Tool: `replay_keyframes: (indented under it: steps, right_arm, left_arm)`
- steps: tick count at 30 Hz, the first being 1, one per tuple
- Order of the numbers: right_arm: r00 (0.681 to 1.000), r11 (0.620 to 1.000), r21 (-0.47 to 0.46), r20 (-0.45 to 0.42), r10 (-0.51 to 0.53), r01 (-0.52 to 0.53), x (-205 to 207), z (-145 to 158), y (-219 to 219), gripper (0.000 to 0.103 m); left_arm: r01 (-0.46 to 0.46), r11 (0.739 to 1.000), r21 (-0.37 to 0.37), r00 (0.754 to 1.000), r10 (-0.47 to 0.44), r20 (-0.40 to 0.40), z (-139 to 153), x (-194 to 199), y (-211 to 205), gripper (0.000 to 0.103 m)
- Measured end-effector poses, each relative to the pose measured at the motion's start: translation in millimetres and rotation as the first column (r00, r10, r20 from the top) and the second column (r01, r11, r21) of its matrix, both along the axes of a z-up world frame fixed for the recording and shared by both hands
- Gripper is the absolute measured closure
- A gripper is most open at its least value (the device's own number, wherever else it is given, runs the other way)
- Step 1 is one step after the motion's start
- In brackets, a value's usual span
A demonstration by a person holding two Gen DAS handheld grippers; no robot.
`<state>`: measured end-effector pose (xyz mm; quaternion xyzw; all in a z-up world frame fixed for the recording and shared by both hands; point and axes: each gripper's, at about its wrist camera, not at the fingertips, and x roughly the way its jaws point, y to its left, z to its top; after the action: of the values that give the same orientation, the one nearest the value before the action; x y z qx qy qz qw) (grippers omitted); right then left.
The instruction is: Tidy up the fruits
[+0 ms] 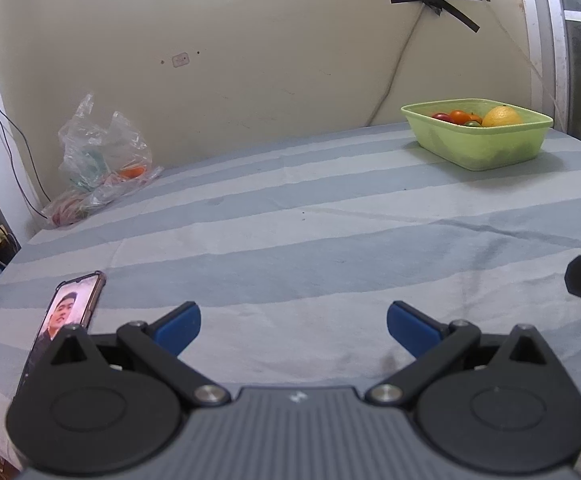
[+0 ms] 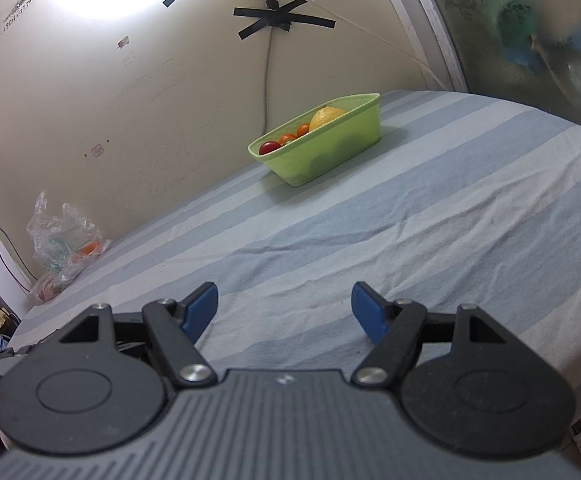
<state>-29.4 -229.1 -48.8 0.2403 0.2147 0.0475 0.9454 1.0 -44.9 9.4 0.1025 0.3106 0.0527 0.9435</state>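
Left gripper [image 1: 293, 326]: jaws wide apart, empty.
Right gripper [image 2: 284, 310]: jaws wide apart, empty.
Green fruit basket [image 1: 486, 148]: far ahead-right of left gripper; ahead of right.

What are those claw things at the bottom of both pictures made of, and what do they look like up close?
Both look alike. The left gripper and right gripper each have a grey ribbed body with a small pale mark at its front edge, flanked by two round black discs. Black link bars with silver pins run forward to blue fingertips. No cables or sleeves show.
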Motion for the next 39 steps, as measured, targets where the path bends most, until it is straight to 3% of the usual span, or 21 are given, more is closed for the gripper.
replay_keyframes:
  steps: [39]
  right_arm:
    - [1.000, 1.000, 0.005, -0.004, 0.005, -0.005, 0.6, 0.3, -1.3, 0.027]
  left_arm:
    - [-0.003, 1.000, 0.004, 1.000, 0.003, -0.002, -2.5, -1.5, 1.4, 0.000]
